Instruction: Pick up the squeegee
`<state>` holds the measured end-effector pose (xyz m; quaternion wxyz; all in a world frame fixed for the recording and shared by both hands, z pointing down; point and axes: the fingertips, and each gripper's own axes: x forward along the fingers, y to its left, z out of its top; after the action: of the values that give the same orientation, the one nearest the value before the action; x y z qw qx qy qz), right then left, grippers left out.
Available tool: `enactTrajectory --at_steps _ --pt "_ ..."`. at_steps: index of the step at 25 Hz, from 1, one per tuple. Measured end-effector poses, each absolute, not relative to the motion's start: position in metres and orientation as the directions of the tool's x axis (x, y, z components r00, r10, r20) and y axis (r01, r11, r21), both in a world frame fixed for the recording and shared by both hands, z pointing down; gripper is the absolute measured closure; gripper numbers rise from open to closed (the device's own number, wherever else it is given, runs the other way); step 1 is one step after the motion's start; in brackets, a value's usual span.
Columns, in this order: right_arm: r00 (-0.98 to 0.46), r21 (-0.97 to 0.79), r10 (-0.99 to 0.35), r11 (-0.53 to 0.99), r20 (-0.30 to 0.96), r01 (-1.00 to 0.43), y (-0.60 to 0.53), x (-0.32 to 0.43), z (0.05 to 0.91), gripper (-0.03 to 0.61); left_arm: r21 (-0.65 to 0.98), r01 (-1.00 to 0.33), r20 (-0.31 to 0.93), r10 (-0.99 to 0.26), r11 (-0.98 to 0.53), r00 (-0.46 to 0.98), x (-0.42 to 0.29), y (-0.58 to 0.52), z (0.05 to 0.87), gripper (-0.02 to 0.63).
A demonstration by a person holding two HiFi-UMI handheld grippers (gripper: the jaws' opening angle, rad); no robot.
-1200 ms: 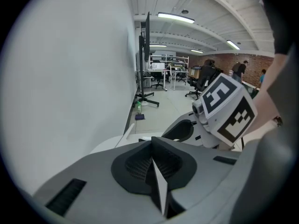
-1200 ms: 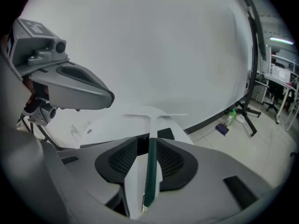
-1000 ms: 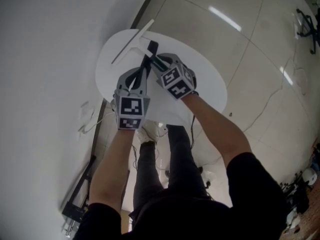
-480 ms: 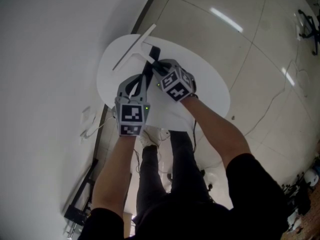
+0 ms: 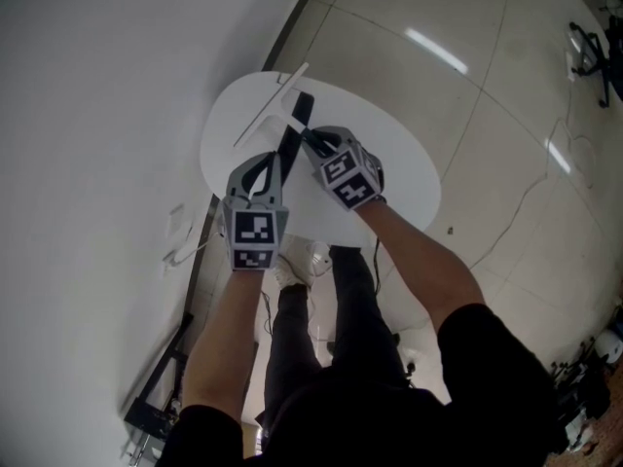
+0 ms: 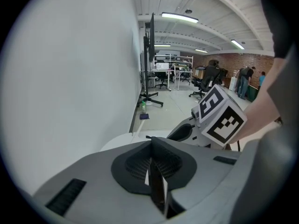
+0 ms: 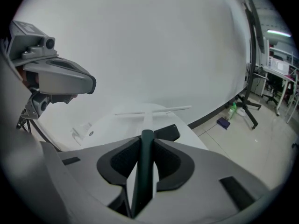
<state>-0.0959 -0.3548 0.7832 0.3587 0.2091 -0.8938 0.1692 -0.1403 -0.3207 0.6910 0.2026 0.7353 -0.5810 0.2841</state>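
In the head view, the squeegee [image 5: 271, 107] lies at the upper edge of the round surface [image 5: 409, 183] and seems not lifted yet. In the left gripper view, the left tool [image 6: 152, 148] is clenched on a thin black strip [image 6: 158, 190]. In the right gripper view, the right tool [image 7: 145, 139], its jaws having just been closing, pinches the squeegee's dark green handle [image 7: 142, 181] at centre frame.

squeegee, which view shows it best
Right gripper view: the squeegee runs from its dark handle, between the right gripper's jaws, which have just been closing on it, up to the whole white blade. Head view shows the blade small, the handle mostly hidden. Left gripper view shows only a black strip.
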Motion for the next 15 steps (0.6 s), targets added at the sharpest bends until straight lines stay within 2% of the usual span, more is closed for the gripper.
enactTrajectory --at_steps 8,15 --pt "-0.65 -0.115 -0.358 0.816 0.67 -0.567 -0.292 -0.077 0.666 0.479 -0.07 -0.944 0.559 -0.797 -0.323 0.231 -0.138 -0.255 0.585 0.607" --pt "-0.602 -0.073 -0.493 0.733 0.629 -0.676 -0.189 -0.056 0.536 0.479 -0.085 -0.908 0.462 -0.824 -0.411 0.33 -0.14 -0.144 0.463 0.607"
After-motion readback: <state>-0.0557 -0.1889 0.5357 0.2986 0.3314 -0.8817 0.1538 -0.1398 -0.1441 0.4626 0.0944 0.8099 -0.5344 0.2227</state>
